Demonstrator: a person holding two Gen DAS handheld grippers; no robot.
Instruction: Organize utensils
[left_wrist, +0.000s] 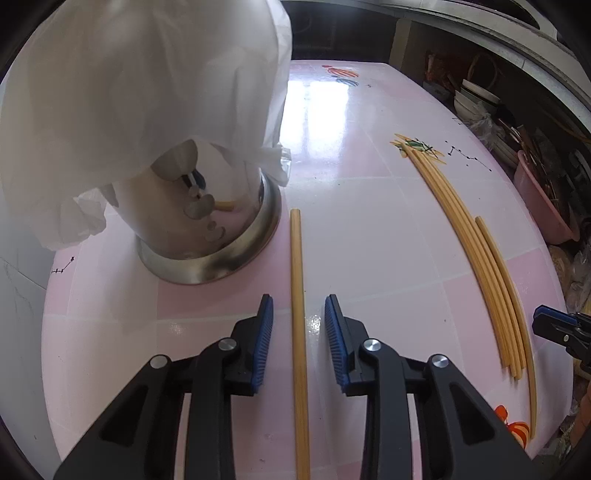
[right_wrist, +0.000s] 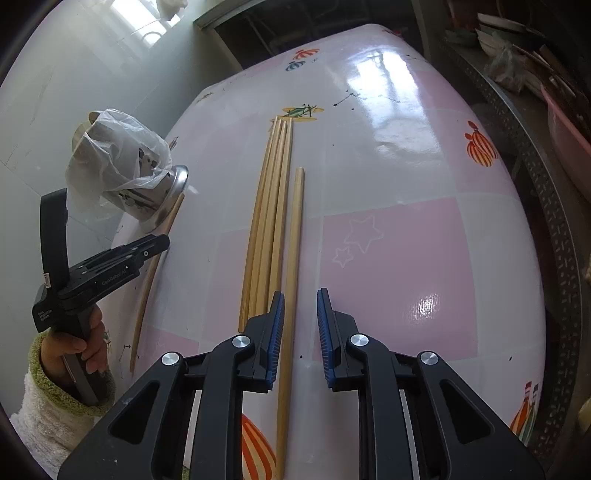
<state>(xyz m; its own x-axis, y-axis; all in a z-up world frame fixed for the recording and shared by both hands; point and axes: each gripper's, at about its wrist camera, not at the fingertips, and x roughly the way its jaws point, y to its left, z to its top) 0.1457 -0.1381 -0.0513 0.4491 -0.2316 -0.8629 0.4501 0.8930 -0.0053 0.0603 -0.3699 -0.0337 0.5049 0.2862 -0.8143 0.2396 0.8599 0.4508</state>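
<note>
A single wooden chopstick (left_wrist: 297, 295) lies on the pink table between the open fingers of my left gripper (left_wrist: 299, 314). A steel utensil holder (left_wrist: 207, 236) with a white plastic bag (left_wrist: 140, 92) over its top stands just left of it. A bundle of several chopsticks (right_wrist: 271, 206) lies mid-table, with one separate chopstick (right_wrist: 293, 258) to its right. My right gripper (right_wrist: 301, 314) is open around that separate chopstick. The left gripper (right_wrist: 110, 266) shows in the right wrist view over its chopstick (right_wrist: 155, 266). The bundle also shows in the left wrist view (left_wrist: 476, 251).
The table has a pink and white checked cloth (right_wrist: 399, 240) with printed pictures. A white wall (right_wrist: 55, 92) runs along its left side. A shelf with bowls (left_wrist: 476, 99) and a pink basin (left_wrist: 539, 199) stands beyond the right edge.
</note>
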